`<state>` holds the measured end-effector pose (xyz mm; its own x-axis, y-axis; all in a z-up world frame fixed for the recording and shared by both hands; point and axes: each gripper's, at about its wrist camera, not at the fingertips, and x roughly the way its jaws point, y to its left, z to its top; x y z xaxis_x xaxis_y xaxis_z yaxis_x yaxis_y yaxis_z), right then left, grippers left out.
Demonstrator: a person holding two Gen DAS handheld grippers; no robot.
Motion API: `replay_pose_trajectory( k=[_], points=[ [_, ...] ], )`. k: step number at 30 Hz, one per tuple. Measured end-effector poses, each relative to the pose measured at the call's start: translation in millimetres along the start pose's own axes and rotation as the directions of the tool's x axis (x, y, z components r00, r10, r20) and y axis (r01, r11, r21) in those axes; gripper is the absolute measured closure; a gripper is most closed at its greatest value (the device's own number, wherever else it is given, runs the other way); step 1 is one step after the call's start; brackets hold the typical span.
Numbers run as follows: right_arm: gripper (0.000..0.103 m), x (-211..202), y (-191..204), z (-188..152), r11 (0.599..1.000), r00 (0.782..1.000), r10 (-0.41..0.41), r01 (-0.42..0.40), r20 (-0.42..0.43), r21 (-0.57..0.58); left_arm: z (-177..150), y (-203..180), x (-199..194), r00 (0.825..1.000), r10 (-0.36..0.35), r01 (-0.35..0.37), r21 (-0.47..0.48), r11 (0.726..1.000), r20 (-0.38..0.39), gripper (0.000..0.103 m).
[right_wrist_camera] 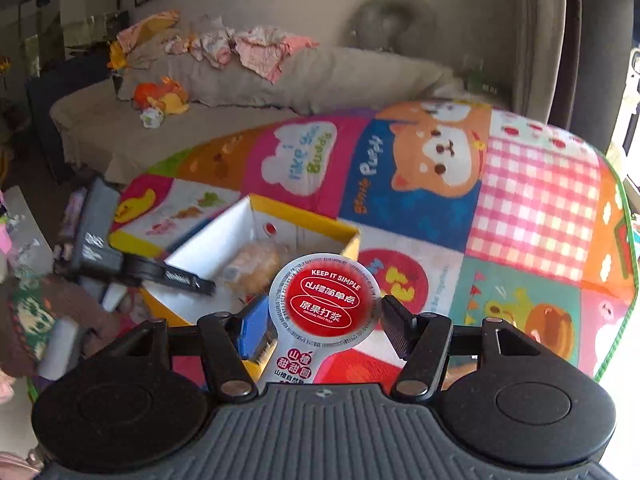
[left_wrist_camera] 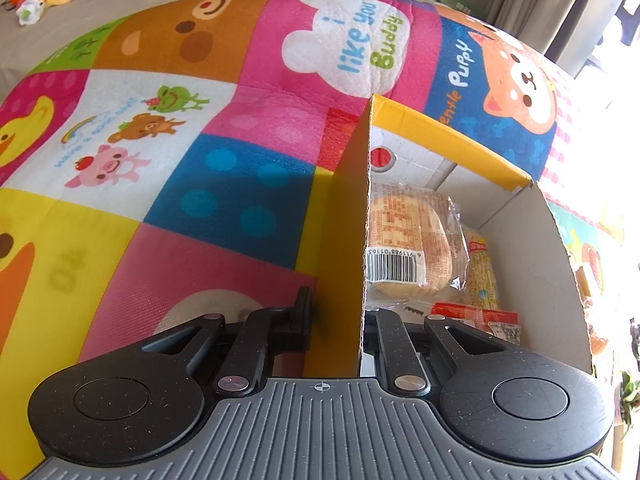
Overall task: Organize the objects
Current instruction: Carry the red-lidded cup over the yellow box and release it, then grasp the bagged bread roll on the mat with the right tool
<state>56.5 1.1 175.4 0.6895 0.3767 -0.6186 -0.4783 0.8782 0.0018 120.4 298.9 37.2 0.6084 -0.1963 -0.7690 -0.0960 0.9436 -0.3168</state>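
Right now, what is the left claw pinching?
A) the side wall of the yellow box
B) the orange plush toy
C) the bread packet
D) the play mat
A: the left claw is shut on the yellow box wall, one finger outside and one inside, while the bread packet lies untouched inside the box.

Box [left_wrist_camera: 352,208] on mat [left_wrist_camera: 200,160], bread [left_wrist_camera: 408,240] inside
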Motion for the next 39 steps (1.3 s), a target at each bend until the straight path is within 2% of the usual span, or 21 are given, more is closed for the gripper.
replay_pose_trajectory(
  k=[5,9,13,21,26,29,35,39],
  points=[
    [0.042,-19,10,33,0.998,0.991,0.058,-0.061,0.123,0.023,0,0,0,1.0,0.0,0.0,0.0,1.0,0.0,0.088],
    [0.042,-12,21,50,0.996,0.983,0.08,-0.087,0.165,0.036,0,1,0,1.0,-0.003,0.003,0.0,1.0,0.002,0.088],
    [0.042,9,31,59,0.994,0.984,0.09,-0.1,0.156,0.052,0,2,0,1.0,-0.005,0.005,0.001,1.0,0.002,0.088],
    [0.042,54,42,64,0.993,0.991,0.053,-0.066,0.121,0.1,0,2,0,1.0,-0.007,0.007,-0.002,1.0,0.003,0.088],
    [0.041,77,39,60,0.973,0.989,0.129,-0.139,0.067,0.184,0,2,0,1.0,-0.007,0.007,-0.003,1.0,0.003,0.088],
    [0.034,80,36,56,0.973,0.992,0.115,-0.124,0.058,0.193,-1,2,-1,1.0,-0.009,0.009,-0.005,1.0,0.003,0.088],
    [0.032,60,12,36,0.977,0.996,0.05,-0.063,0.068,0.205,-1,2,-1,1.0,-0.009,0.009,-0.001,1.0,0.007,0.088],
    [0.032,36,-21,11,0.971,0.996,-0.057,0.04,0.064,0.237,-1,1,-1,1.0,-0.004,0.004,0.0,1.0,0.007,0.088]
  ],
)
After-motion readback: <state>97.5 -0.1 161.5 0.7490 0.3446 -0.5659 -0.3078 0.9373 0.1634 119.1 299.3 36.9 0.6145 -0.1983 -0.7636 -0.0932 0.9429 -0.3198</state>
